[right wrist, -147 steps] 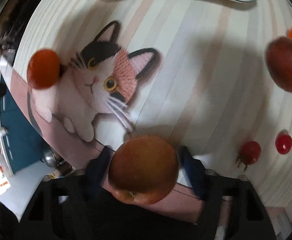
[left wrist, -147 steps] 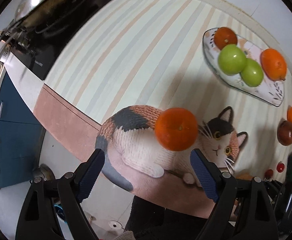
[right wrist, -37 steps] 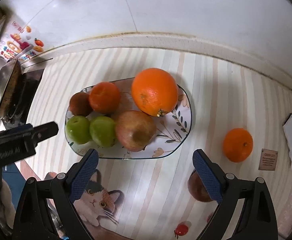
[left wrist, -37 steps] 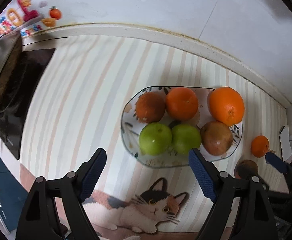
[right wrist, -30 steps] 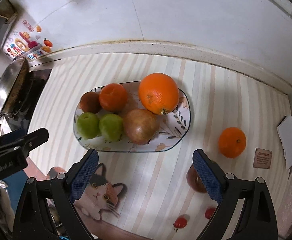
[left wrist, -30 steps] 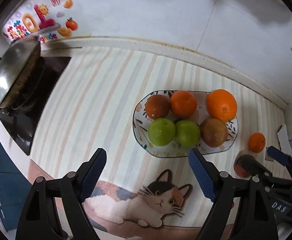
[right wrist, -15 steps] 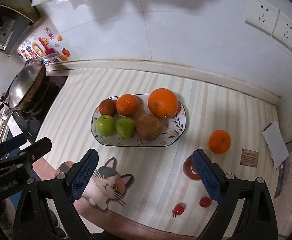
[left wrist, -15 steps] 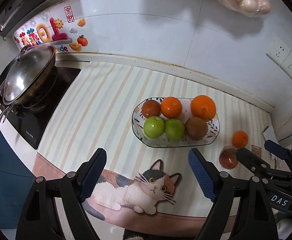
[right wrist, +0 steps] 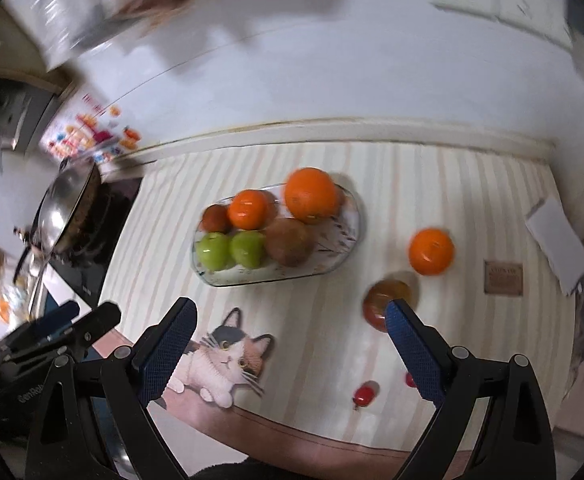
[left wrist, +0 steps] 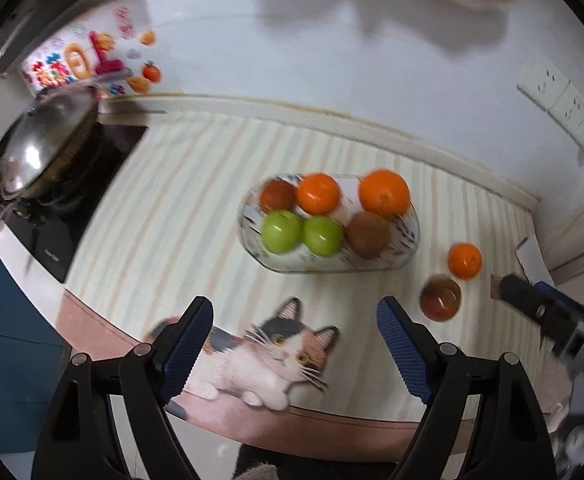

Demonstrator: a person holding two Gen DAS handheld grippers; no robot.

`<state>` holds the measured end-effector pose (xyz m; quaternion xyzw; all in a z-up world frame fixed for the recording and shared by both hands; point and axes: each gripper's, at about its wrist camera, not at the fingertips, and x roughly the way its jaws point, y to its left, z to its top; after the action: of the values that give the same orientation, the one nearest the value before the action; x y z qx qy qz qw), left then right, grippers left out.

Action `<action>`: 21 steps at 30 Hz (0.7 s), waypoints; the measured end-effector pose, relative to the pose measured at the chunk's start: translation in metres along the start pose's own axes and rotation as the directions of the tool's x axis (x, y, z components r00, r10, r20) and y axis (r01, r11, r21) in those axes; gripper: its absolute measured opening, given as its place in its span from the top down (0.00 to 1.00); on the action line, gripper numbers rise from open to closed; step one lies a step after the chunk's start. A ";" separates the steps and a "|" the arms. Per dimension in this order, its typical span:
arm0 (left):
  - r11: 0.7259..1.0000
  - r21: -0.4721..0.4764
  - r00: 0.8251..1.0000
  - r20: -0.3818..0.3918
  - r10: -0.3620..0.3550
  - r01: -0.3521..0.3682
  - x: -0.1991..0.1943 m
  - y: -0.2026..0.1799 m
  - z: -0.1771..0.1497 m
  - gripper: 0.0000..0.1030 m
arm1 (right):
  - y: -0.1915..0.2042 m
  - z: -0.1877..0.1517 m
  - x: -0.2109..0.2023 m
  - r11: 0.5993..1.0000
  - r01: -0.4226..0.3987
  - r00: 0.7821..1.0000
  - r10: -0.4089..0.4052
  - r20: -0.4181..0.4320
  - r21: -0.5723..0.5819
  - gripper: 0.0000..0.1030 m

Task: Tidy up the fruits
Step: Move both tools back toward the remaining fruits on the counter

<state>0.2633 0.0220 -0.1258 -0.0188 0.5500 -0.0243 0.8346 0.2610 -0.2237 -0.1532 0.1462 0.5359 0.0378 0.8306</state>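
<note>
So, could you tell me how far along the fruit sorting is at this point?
Mostly done: six fruits sit on the plate. In hand: nothing; the left gripper and right gripper are open and empty above the counter. Left: the small orange, the dark red fruit and at least two small tomatoes lie off the plate.

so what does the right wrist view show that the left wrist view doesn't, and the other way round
Only the right wrist view shows the two cherry tomatoes near the mat's front edge and the whole brown card. Only the left wrist view shows the blue cabinet front below the stove. Both show the glass plate holding six fruits, the loose tangerine, the dark red apple, the wok and the cat print.
</note>
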 end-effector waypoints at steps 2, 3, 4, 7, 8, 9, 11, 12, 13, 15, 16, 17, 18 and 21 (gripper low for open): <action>1.000 0.019 0.999 -0.042 -0.021 0.022 0.016 -0.018 0.000 0.19 | -0.034 0.003 0.007 0.999 0.016 1.000 -0.015 -0.017 0.051 0.07; 0.999 0.033 0.997 -0.076 -0.033 0.035 0.029 -0.031 0.000 0.19 | -0.048 0.004 0.011 0.997 0.020 1.000 -0.018 -0.026 0.069 0.09; 0.998 0.044 0.994 -0.103 -0.038 0.042 0.039 -0.042 0.000 0.19 | -0.062 0.006 0.016 0.996 0.023 0.999 -0.020 -0.036 0.084 0.17; 0.992 0.081 0.976 -0.203 -0.076 0.094 0.078 -0.083 -0.001 0.19 | -0.101 0.011 0.034 0.991 0.043 0.996 -0.033 -0.078 0.127 0.33; 0.989 0.091 0.969 -0.232 -0.090 0.114 0.089 -0.095 -0.001 0.19 | -0.113 0.013 0.039 0.989 0.050 0.996 -0.039 -0.085 0.140 0.33; 0.986 0.108 0.959 -0.267 -0.092 0.125 0.106 -0.113 -0.001 0.19 | -0.124 0.014 0.043 0.987 0.060 0.995 -0.046 -0.092 0.151 0.33; 0.977 0.133 0.944 -0.308 -0.118 0.165 0.125 -0.136 0.001 0.19 | -0.148 0.017 0.052 0.981 0.071 0.993 -0.053 -0.104 0.178 0.33; 0.974 0.152 0.939 -0.327 -0.110 0.167 0.137 -0.149 0.001 0.19 | -0.160 0.019 0.057 0.978 0.079 0.992 -0.057 -0.114 0.195 0.33; 0.970 0.173 0.934 -0.343 -0.102 0.169 0.148 -0.163 0.001 0.19 | -0.169 0.019 0.061 0.975 0.085 0.991 -0.060 -0.123 0.205 0.33; 0.959 0.207 0.916 -0.388 -0.099 0.192 0.169 -0.185 -0.002 0.19 | -0.181 0.021 0.069 0.971 0.095 0.989 -0.067 -0.135 0.218 0.33; 0.956 0.219 0.908 -0.408 -0.092 0.195 0.178 -0.191 -0.005 0.19 | -0.188 0.022 0.074 0.970 0.101 0.987 -0.070 -0.142 0.223 0.33; 0.952 0.226 0.898 -0.429 -0.093 0.206 0.187 -0.198 -0.007 0.19 | -0.192 0.024 0.079 0.968 0.109 0.986 -0.076 -0.150 0.226 0.33; 0.949 0.235 0.891 -0.447 -0.085 0.209 0.197 -0.205 -0.011 0.19 | -0.195 0.025 0.084 0.967 0.113 0.984 -0.078 -0.158 0.226 0.33; 0.945 0.242 0.886 -0.454 -0.092 0.222 0.215 -0.214 -0.016 0.36 | -0.202 0.029 0.097 0.968 0.116 0.981 -0.076 -0.179 0.224 0.33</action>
<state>0.3286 -0.2047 -0.3169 0.0636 0.7103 -0.1754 0.6787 0.3086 -0.4007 -0.2843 0.2128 0.6118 -0.0534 0.7600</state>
